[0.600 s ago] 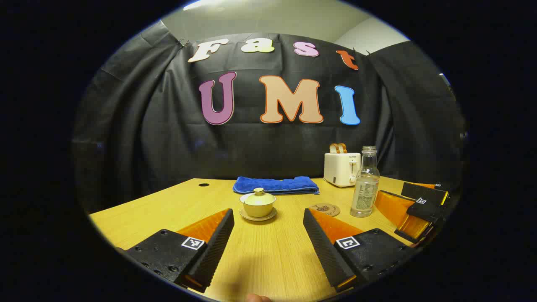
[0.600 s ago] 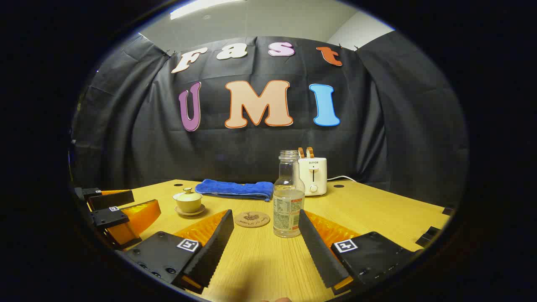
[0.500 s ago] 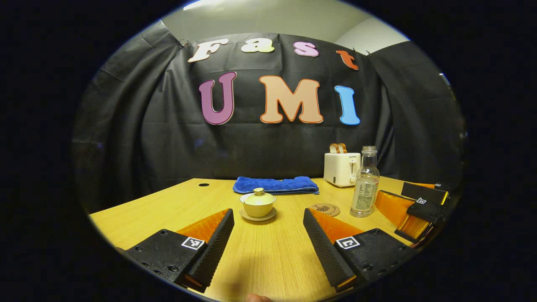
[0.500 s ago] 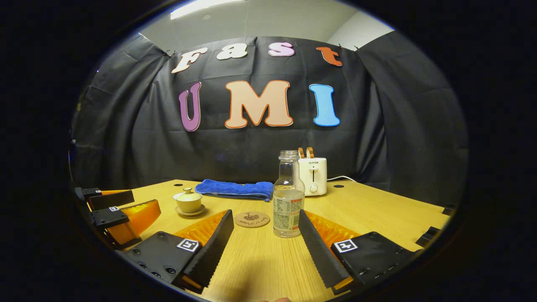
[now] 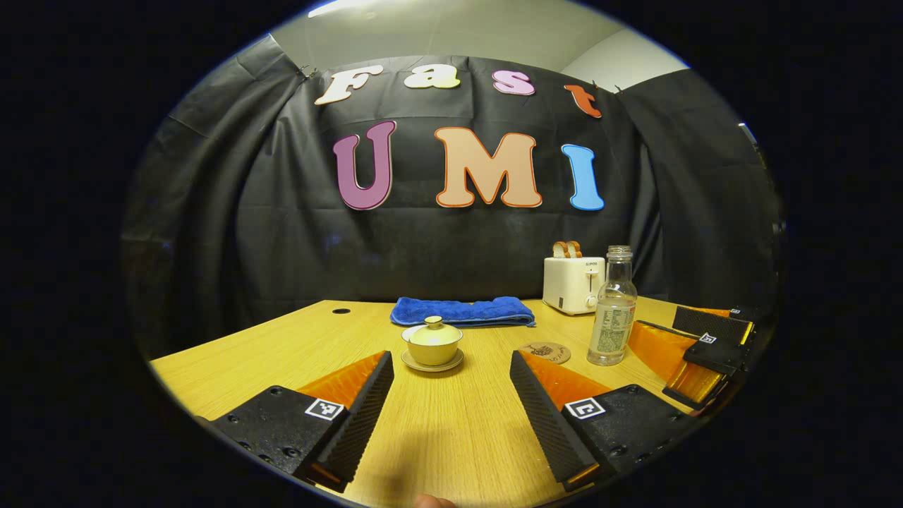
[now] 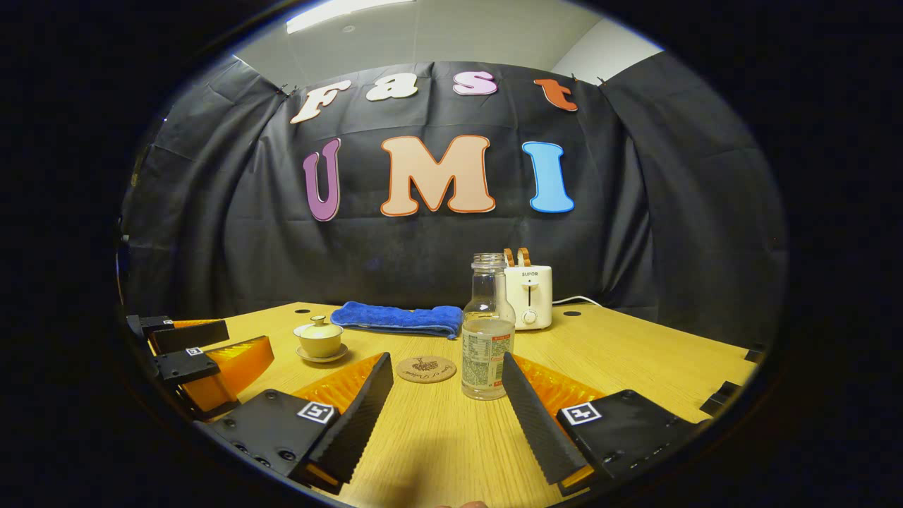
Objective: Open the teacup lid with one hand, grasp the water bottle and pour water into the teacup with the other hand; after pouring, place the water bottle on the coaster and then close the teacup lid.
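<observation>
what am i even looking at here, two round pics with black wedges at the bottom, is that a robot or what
No robot: a person holds a two-finger tool in each hand, and a fisheye camera rides on each one, looking forward along its fingers. The wedges at the bottom are those fingers. One picture comes from the left tool, the other from the right tool; each also catches the other tool off to its side. Both are open and hold nothing.

On the wooden table stand a lidded teacup on its saucer, a round coaster, and beside it an uncapped water bottle that is partly filled. Farther back lie a folded blue towel and a white toaster with bread in it. The right tool faces the bottle, the left the teacup.
</observation>
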Demonstrator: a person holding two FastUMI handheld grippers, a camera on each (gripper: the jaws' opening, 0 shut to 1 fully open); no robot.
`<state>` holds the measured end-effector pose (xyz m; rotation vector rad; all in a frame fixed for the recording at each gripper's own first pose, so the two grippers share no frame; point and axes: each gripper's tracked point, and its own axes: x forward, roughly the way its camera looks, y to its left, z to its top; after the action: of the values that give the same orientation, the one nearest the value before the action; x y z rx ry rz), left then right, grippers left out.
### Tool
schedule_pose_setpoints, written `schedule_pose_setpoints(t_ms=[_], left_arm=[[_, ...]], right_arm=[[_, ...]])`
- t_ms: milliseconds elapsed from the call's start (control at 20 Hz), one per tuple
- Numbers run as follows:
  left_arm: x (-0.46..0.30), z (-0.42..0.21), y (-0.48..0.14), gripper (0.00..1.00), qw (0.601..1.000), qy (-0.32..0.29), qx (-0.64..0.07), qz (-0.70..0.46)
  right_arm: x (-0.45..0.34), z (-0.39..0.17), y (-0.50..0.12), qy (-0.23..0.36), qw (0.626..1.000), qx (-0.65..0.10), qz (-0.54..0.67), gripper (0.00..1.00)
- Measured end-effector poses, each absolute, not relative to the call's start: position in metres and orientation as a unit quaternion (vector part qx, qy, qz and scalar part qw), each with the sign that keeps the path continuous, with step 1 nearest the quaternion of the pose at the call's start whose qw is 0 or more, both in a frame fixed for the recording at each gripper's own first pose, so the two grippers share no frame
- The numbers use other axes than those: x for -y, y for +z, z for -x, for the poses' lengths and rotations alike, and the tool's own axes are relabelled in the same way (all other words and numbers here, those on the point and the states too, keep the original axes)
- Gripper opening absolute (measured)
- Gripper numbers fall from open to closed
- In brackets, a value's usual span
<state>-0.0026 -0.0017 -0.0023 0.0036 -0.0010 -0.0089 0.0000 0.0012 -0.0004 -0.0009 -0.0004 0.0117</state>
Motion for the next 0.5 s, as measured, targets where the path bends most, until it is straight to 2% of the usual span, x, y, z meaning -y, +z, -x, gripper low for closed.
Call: schedule_pose_setpoints(t_ms=[500], left_arm=[[0.004, 0.0051, -0.002, 0.97, 1.0, -0.008, 0.0, -0.002]], right_arm=[[-0.0024, 0.0, -0.0009, 0.009, 1.0, 0.0, 0.001, 0.99]])
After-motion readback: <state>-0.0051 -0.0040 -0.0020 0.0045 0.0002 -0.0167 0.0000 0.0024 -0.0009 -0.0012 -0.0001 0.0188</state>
